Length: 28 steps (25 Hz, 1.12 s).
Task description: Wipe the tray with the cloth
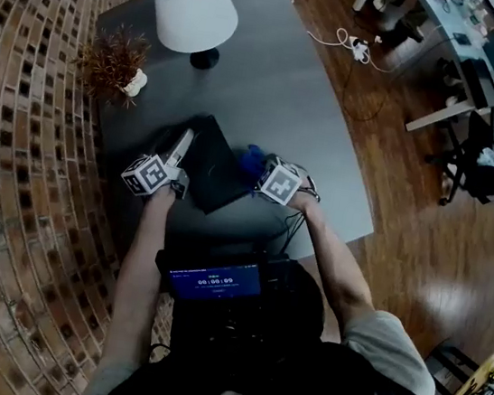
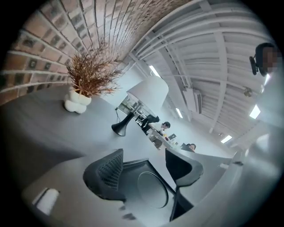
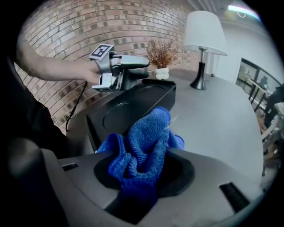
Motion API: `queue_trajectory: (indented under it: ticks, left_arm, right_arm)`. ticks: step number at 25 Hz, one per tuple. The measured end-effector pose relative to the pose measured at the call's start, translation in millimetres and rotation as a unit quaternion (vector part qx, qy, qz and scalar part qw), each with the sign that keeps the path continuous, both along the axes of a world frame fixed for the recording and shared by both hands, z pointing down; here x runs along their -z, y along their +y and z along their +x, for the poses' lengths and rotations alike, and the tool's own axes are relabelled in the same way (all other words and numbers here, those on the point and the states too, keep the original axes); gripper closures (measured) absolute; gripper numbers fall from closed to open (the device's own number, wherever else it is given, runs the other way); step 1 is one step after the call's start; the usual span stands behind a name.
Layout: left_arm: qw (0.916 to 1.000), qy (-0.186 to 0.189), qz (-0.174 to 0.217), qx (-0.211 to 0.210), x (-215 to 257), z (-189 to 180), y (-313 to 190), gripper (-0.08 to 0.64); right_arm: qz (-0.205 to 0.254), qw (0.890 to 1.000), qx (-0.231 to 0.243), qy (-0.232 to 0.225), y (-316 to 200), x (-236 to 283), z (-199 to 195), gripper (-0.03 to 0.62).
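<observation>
Blue cloth (image 3: 143,138) in right fingers (image 3: 183,170) — left fingers (image 2: 106,170) apart

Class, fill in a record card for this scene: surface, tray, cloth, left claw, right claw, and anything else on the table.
Surface: dark grey table beside a brick wall
Tray: black tray near the table's front edge, with a round recess in its floor
Cloth: blue cloth, bunched, close to the tray
Left claw: left claw open, at the tray's edge
Right claw: right claw shut on the cloth
Also on table: white lamp; dried plant in a white pot
</observation>
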State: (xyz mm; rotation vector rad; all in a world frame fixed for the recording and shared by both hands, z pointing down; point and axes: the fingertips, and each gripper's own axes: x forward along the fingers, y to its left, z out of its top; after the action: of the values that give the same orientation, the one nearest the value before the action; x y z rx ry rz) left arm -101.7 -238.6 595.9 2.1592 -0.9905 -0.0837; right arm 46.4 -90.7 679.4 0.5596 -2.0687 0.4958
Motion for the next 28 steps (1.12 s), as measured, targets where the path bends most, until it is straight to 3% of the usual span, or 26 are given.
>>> queue_trajectory:
  ticks: [4, 8, 10, 11, 14, 18, 20, 22, 24, 26, 28]
  left_arm:
    - [0.9976, -0.026, -0.021, -0.061, 8, 11, 33, 0.278]
    - [0.9914, -0.027, -0.094, -0.087, 1, 12, 149, 0.315]
    - [0.9885, -0.018, -0.136, -0.064, -9, 9, 194, 0.314]
    - [0.9877, -0.011, -0.149, -0.046, -13, 6, 207, 0.313]
    - [0.9888, 0.006, -0.149, -0.007, -26, -5, 205, 0.313]
    - [0.9925, -0.013, -0.121, -0.004, -37, -15, 165, 0.305]
    - [0.9922, -0.025, -0.122, -0.008, -39, -21, 161, 0.318]
    - [0.9919, -0.035, -0.121, -0.012, -38, -22, 165, 0.318]
    - [0.9915, -0.056, -0.118, -0.006, -36, -20, 170, 0.318]
    - [0.9910, -0.072, -0.113, 0.007, -34, -17, 174, 0.308]
    - [0.9908, -0.078, -0.109, 0.018, -35, -15, 176, 0.298]
  right_arm:
    - [0.030, 0.999, -0.037, 0.003, 0, -5, 21, 0.433]
    - [0.026, 0.988, -0.135, -0.074, -35, 12, 37, 0.430]
    - [-0.007, 0.990, -0.105, -0.089, -37, 19, 28, 0.430]
    - [-0.024, 0.994, -0.074, -0.075, -31, 16, 23, 0.430]
    - [-0.055, 0.998, -0.010, -0.005, -2, -7, 18, 0.431]
    - [-0.070, 0.997, -0.011, -0.023, 24, -8, -13, 0.433]
    - [-0.046, 0.999, -0.009, -0.019, 24, -7, -24, 0.433]
    - [-0.005, 0.998, -0.058, -0.011, -6, -6, -9, 0.430]
    - [0.016, 0.986, -0.148, -0.078, -56, 13, 2, 0.428]
    - [0.007, 0.954, -0.240, -0.179, -109, 34, 1, 0.428]
    - [-0.007, 0.926, -0.304, -0.225, -154, 29, -3, 0.428]
